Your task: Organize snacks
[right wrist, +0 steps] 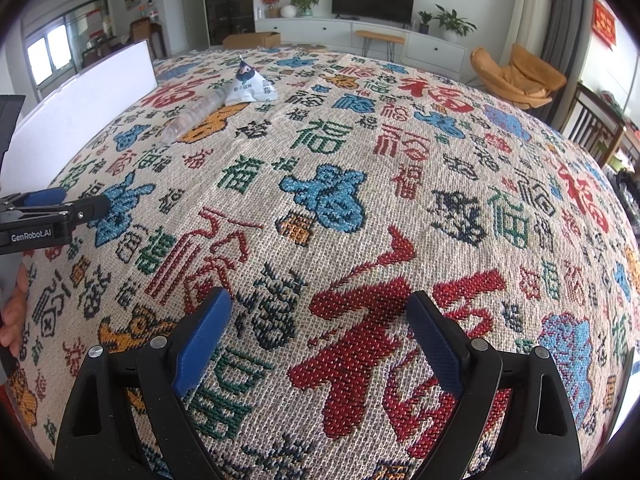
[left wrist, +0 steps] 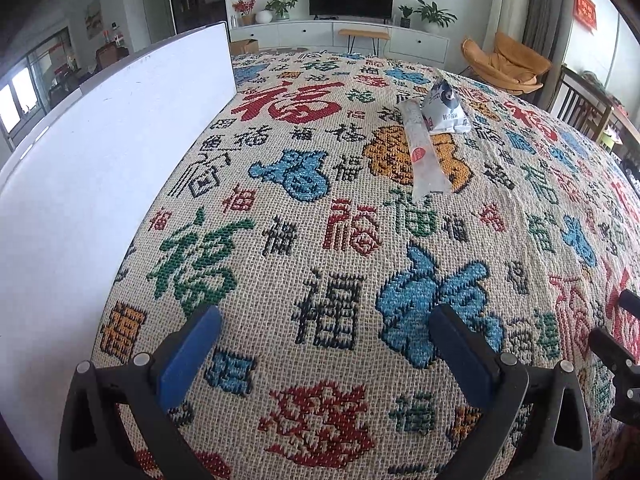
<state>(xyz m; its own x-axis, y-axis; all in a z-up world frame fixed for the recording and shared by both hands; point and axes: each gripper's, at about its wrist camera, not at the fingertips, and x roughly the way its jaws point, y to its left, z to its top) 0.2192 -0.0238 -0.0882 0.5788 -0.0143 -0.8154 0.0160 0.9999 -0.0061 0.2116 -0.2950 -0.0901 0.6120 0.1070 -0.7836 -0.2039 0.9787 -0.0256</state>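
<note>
I count two snacks in the upper middle of the frame: one long clear packet (left wrist: 425, 148) and one white pyramid-shaped pouch (left wrist: 446, 110). One white board (left wrist: 100, 152) at left.

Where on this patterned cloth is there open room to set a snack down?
Bare cloth runs from the left gripper up to the long clear packet; likewise ahead of the right gripper. Crowded only where that packet touches the white pouch, right of the white box.

Woven cloth with coloured characters (left wrist: 320, 216) lies bare ahead of both tongs. Obstacles: upright white board (left wrist: 100, 152) close left of left tongs; long clear snack tube (left wrist: 424, 148) touching white pyramid pouch (left wrist: 446, 110) far ahead.
</note>
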